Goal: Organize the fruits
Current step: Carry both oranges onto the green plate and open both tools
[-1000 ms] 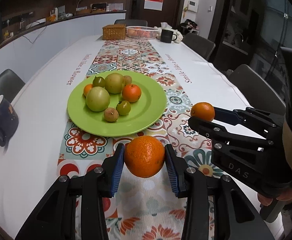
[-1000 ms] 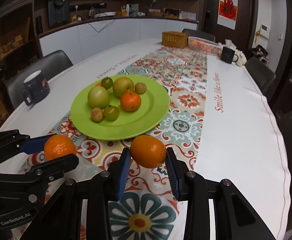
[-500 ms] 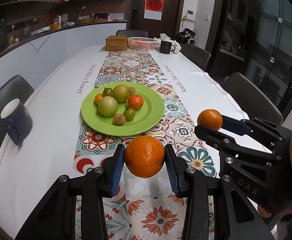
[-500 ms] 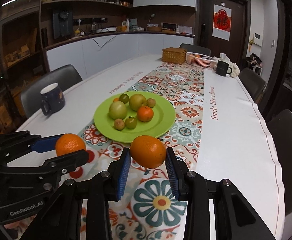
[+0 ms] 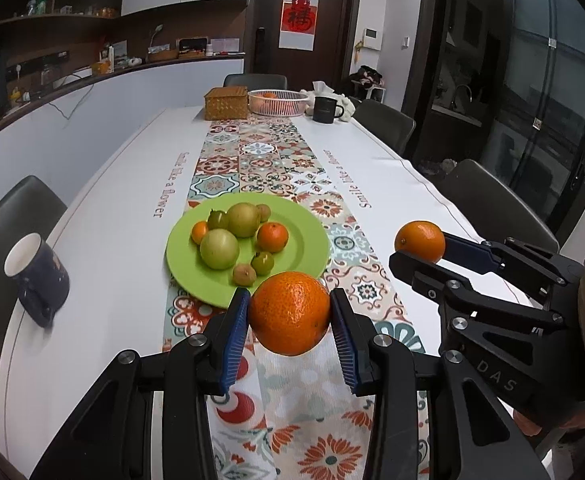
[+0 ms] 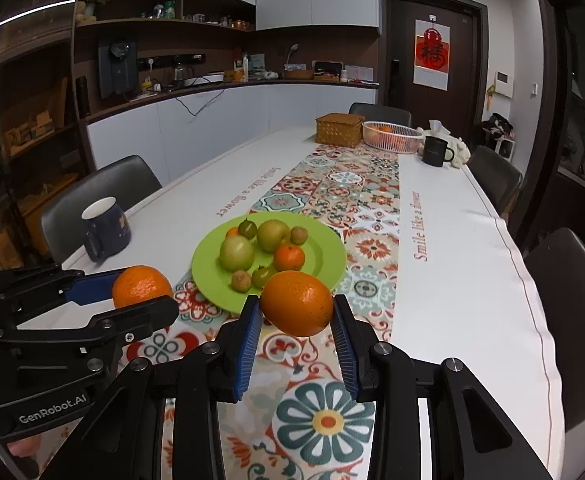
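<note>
My left gripper [image 5: 290,320] is shut on an orange [image 5: 290,313], held in the air above the patterned runner, short of the green plate [image 5: 308,236]. My right gripper [image 6: 297,320] is shut on a second orange [image 6: 297,303], also in the air short of the plate [image 6: 324,252]. Each gripper shows in the other's view: the right one [image 5: 420,248] at right, the left one [image 6: 142,292] at left. The plate holds several small fruits, green, yellow-green and orange.
A dark blue mug [image 5: 36,276] stands at the table's left edge, also in the right wrist view [image 6: 106,232]. At the far end are a wicker box [image 5: 227,103], a white basket with oranges [image 5: 278,102] and a black mug [image 5: 326,109]. Grey chairs line both sides.
Both grippers have risen and drawn back from the plate with their oranges. The plate now looks smaller and farther off, and more of the room shows.
</note>
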`<action>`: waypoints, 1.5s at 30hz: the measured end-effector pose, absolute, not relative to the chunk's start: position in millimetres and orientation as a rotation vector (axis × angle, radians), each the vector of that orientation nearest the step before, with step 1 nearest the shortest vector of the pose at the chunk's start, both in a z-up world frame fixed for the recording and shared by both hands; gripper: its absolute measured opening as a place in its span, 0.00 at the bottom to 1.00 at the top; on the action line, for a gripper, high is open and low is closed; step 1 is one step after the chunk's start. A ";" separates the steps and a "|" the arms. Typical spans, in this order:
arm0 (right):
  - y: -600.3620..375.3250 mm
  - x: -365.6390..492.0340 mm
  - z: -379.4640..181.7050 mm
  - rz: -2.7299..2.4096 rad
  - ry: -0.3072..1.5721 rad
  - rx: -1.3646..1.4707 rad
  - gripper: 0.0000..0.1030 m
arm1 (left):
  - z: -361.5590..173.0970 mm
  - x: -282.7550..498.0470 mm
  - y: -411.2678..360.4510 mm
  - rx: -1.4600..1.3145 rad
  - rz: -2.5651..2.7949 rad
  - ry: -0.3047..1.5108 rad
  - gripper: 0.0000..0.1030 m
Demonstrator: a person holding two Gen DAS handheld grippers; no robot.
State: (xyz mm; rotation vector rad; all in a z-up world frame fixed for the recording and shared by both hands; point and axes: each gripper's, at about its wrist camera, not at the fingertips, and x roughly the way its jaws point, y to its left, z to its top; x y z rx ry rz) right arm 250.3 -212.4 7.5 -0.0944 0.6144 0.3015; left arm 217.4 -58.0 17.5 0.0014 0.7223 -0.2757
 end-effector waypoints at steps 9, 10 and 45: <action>-203.4 282.5 8.1 0.312 0.629 -0.108 0.35 | 20.6 252.8 -52.7 0.019 -0.284 0.712 0.39; -201.9 287.6 6.5 0.314 0.635 -0.111 0.35 | 20.3 257.2 -52.8 0.024 -0.285 0.711 0.39; -181.6 385.0 -73.3 0.321 0.817 -0.089 0.52 | -36.3 360.5 -38.9 0.080 -0.241 0.803 0.53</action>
